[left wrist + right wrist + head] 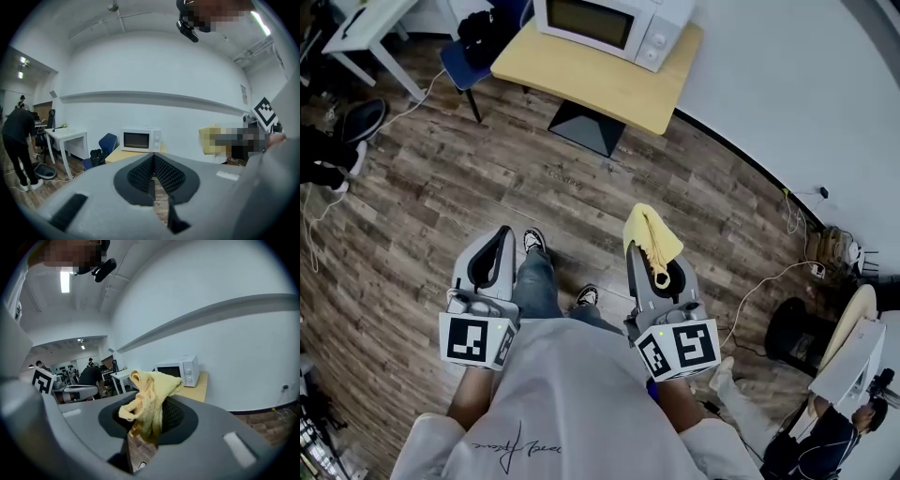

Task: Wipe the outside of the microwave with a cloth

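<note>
A white microwave point(609, 26) stands on a light wooden table point(600, 80) against the wall, well ahead of me; it also shows small in the left gripper view as the microwave point(140, 139) and in the right gripper view as the microwave point(179, 371). My right gripper point(649, 242) is shut on a yellow cloth point(650, 241), which bunches up out of the jaws as the cloth point(151, 397). My left gripper point(500, 246) is shut with nothing in it, its pads point(161, 174) pressed together. Both grippers are held low in front of my body, far from the microwave.
Wood-plank floor point(441, 187) lies between me and the table. A blue chair point(469, 56) with a dark bag stands left of the table, a white desk point(366, 28) further left. Cables point(769, 281) and a black bin point(792, 333) are at the right; a person point(18, 140) stands by the desk.
</note>
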Action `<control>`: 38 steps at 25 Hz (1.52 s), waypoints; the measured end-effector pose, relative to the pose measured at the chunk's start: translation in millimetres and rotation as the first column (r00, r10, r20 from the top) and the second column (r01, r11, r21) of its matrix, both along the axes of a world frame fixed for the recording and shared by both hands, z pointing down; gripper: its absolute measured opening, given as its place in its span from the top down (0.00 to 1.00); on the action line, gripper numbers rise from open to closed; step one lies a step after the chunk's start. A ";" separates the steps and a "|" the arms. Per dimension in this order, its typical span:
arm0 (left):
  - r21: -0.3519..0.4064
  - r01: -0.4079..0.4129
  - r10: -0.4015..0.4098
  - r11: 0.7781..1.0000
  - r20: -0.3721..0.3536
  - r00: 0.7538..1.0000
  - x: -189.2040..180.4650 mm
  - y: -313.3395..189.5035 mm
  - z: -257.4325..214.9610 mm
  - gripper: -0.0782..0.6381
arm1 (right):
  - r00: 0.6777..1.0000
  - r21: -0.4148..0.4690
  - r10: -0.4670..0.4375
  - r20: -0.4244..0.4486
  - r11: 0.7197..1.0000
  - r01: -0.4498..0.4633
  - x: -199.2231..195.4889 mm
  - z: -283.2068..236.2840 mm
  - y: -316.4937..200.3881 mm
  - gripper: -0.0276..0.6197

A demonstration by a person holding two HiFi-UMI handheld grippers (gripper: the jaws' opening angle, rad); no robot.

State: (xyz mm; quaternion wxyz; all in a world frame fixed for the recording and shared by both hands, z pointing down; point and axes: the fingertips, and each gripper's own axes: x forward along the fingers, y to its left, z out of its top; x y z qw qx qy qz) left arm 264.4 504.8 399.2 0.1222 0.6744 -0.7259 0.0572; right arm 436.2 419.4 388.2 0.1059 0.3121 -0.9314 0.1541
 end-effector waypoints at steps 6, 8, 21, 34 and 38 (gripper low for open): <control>0.002 -0.009 0.009 1.000 -0.018 1.000 -68.2 -38.3 -4.6 0.89 | 1.000 -0.013 0.020 -0.022 1.000 -0.020 -68.3 -3.8 -33.9 0.78; 0.000 -0.011 0.011 1.000 -0.024 1.000 -88.9 -47.7 -5.7 0.89 | 0.999 -0.015 0.018 -0.029 1.000 -0.018 -90.4 -6.3 -42.5 0.78; 0.033 -0.027 0.028 0.999 -0.019 0.999 -205.7 -100.8 -19.5 0.90 | 0.999 0.065 0.002 -0.032 0.998 0.000 -213.5 -31.7 -90.5 0.78; 0.017 -0.020 0.019 1.000 0.023 1.000 -257.8 -143.2 -8.7 0.91 | 0.999 0.177 -0.006 -0.053 0.984 0.016 -271.2 -28.6 -134.1 0.78; 0.031 0.000 -0.001 1.000 0.023 1.000 -274.5 -177.8 -9.1 0.91 | 0.999 0.163 0.028 -0.032 0.986 -0.022 -280.7 -24.4 -172.8 0.78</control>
